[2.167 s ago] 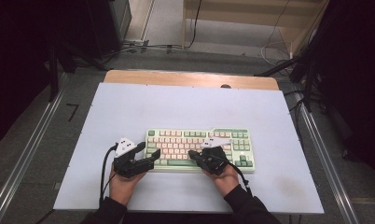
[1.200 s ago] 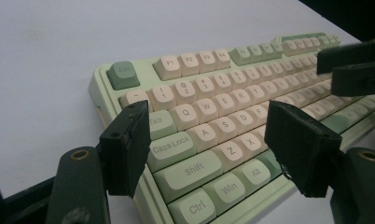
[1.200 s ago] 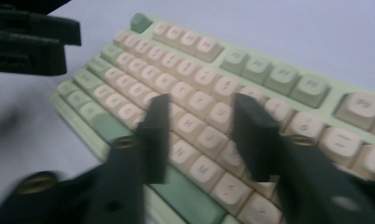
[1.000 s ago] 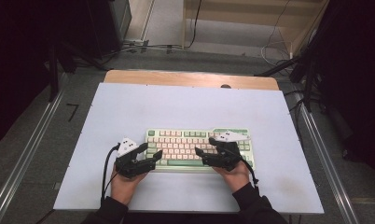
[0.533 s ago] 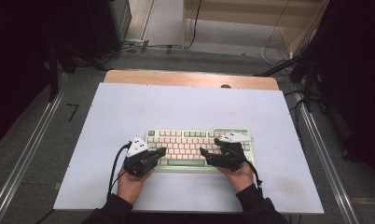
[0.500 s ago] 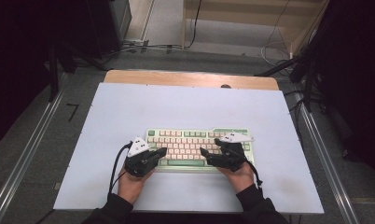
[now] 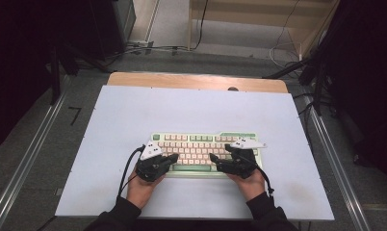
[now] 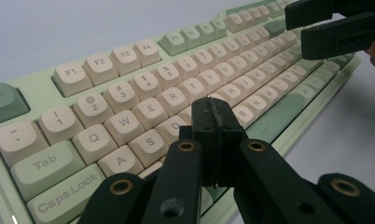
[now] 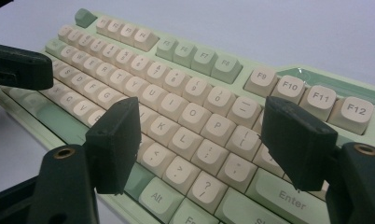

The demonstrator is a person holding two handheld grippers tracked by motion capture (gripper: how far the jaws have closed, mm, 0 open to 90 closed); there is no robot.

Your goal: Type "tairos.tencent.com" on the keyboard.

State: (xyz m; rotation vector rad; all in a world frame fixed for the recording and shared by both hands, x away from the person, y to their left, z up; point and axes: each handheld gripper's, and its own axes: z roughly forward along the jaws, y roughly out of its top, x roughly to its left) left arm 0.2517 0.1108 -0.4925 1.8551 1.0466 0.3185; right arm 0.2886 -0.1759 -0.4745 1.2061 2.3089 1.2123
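A pale green keyboard point(image 7: 206, 142) with cream keys lies on the white table point(image 7: 134, 110), near its front. My left gripper point(image 7: 174, 159) is at the keyboard's left front. In the left gripper view its jaws point(image 8: 212, 109) are pressed together with nothing between them, tip over the keys to the right of D. My right gripper point(image 7: 214, 160) is at the right front. Its jaws point(image 9: 202, 123) stand open just above the keys around L and P, with no key gripped between the pads.
The right gripper's jaws point(image 8: 335, 25) show in the left gripper view's top right corner, and a black jaw of the left gripper point(image 9: 17, 65) at the left edge of the right gripper view. A wooden strip point(image 7: 196, 81) runs along the table's far edge. Metal rails point(image 7: 32, 159) flank the table.
My left hand has slid a little to the right along the keyboard's front edge. The right hand has barely moved.
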